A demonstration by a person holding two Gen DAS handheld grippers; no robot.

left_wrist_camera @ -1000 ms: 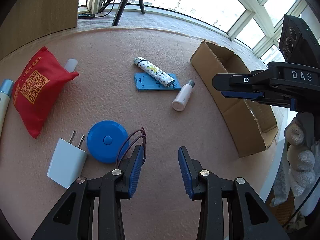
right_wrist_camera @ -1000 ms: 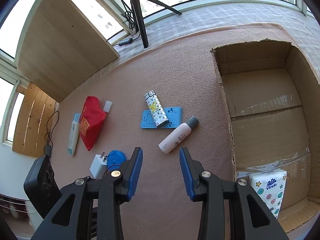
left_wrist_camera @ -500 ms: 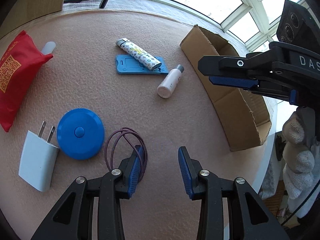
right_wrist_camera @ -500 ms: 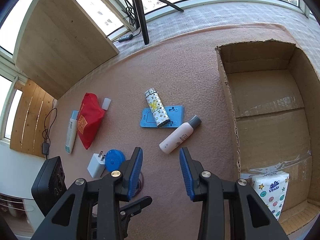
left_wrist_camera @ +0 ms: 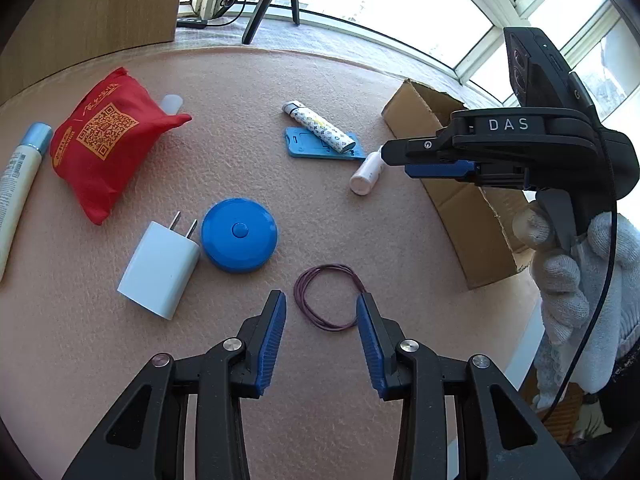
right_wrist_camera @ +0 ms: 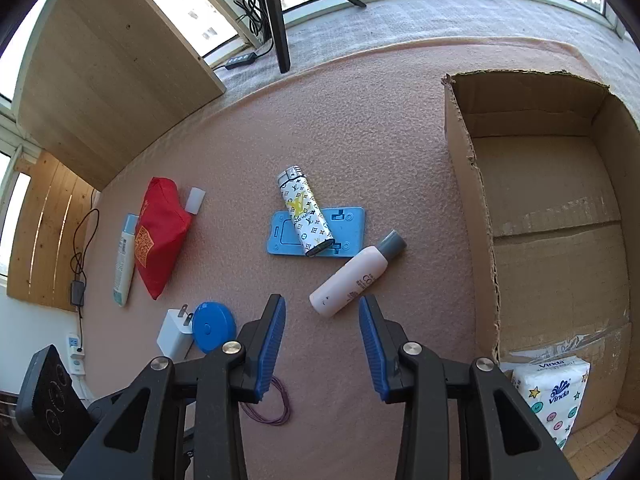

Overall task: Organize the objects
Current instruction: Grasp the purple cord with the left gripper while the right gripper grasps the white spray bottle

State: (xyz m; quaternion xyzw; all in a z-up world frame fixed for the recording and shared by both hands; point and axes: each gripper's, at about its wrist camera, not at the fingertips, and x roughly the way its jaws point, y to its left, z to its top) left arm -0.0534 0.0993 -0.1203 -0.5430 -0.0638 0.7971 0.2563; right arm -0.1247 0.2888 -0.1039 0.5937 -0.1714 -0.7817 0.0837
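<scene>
Pinkish-brown felt covers the tabletop [left_wrist_camera: 248, 92] I am working over, with bright windows and a tripod behind it. My left gripper [left_wrist_camera: 321, 300] hangs just above the mat, its blue-padded jaws spread wide and holding nothing; a thin purple loop of elastic cord [left_wrist_camera: 329, 298] lies flat between and just ahead of the fingertips. To its left sit a round blue tape-measure case [left_wrist_camera: 239, 234] and, touching it, a white wall charger plug [left_wrist_camera: 160, 264]. Farther left lie a red cloth pouch printed with a QR code [left_wrist_camera: 106, 140] and a cream tube with a pale blue cap [left_wrist_camera: 18, 184].

My right gripper [right_wrist_camera: 322, 304] is equally wide open and empty, with a pale pink bottle with a grey cap [right_wrist_camera: 356, 276] lying just ahead of it. Beyond that, a monogram-patterned white lighter [right_wrist_camera: 304, 210] rests across a flat blue plastic card holder [right_wrist_camera: 348, 236]. An open brown cardboard box [right_wrist_camera: 548, 200] stands to the right, with a white tissue pack [right_wrist_camera: 554, 396] in its near corner.
</scene>
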